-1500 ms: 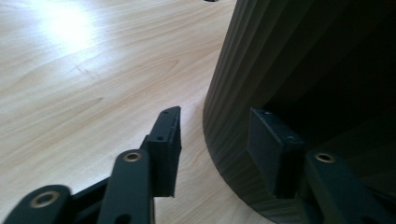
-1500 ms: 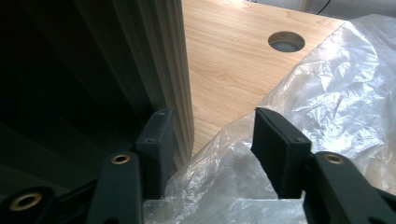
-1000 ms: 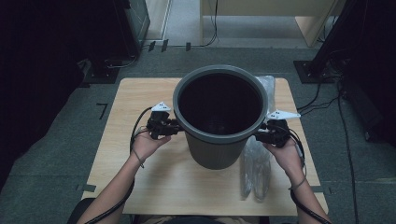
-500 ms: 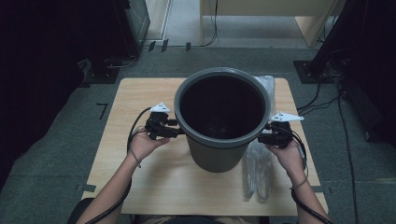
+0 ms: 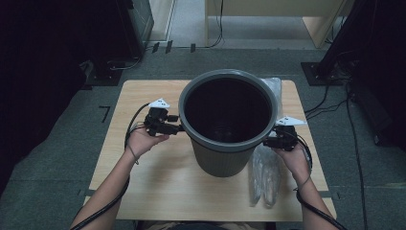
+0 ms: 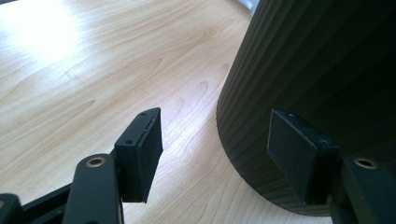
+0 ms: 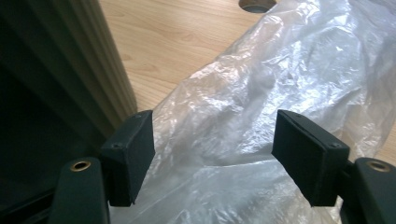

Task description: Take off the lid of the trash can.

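Bin (image 5: 229, 127) on worktop (image 5: 143, 191): my left gripper (image 5: 176, 128) and right gripper (image 5: 266, 142) just spread, empty. I'd back off level, avoiding the plastic bag (image 7: 261, 107).

Light falls from above onto the pale wooden tabletop (image 5: 158, 187), which is evenly bright in the high view while the floor around it sinks into near-black murk. The round dark grey plastic bin (image 5: 229, 122) shows a lightless interior and casts a soft shadow toward the person. Beyond the left gripper (image 6: 215, 144), a white glare patch washes out the wood grain. Past the right gripper (image 7: 212, 158), the crumpled clear plastic bag (image 7: 280, 79) glints with highlights. Both pairs of black jaws look slightly soft.
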A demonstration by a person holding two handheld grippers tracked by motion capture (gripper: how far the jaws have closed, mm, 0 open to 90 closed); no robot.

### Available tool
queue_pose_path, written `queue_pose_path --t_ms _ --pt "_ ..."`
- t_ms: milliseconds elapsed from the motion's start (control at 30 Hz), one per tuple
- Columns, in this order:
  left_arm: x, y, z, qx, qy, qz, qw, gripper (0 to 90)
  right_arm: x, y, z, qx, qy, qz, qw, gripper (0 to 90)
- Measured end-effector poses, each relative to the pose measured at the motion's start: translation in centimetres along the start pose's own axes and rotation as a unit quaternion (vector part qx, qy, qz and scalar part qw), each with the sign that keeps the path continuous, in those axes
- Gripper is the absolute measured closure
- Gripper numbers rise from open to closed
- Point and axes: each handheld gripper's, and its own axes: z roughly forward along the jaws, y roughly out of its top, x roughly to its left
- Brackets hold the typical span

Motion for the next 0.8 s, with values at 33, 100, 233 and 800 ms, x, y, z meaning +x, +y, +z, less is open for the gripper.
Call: queue_pose_path --t_ms 33,100,233,800 --pt "0.2 0.1 -0.1 -0.001 0.001 -0.002 1.0000 34.8 -0.1 -0.1 0.1 0.001 -0.001 0.003 1.0000 28.4" --pt "0.3 0.2 -0.2 0.000 0.000 -0.003 1.0000 34.8 -0.2 -0.1 0.2 0.001 -0.002 0.002 1.0000 28.2" --pt "0.4 0.3 -0.3 0.003 0.000 0.001 1.0000 34.9 -0.1 -0.3 0.4 0.003 -0.005 0.002 1.0000 26.4" --pt "0.8 2.7 -2.0 0.007 -0.003 0.015 0.9999 34.9 -0.5 -1.9 2.3 0.042 -0.010 -0.007 0.9991 19.8"
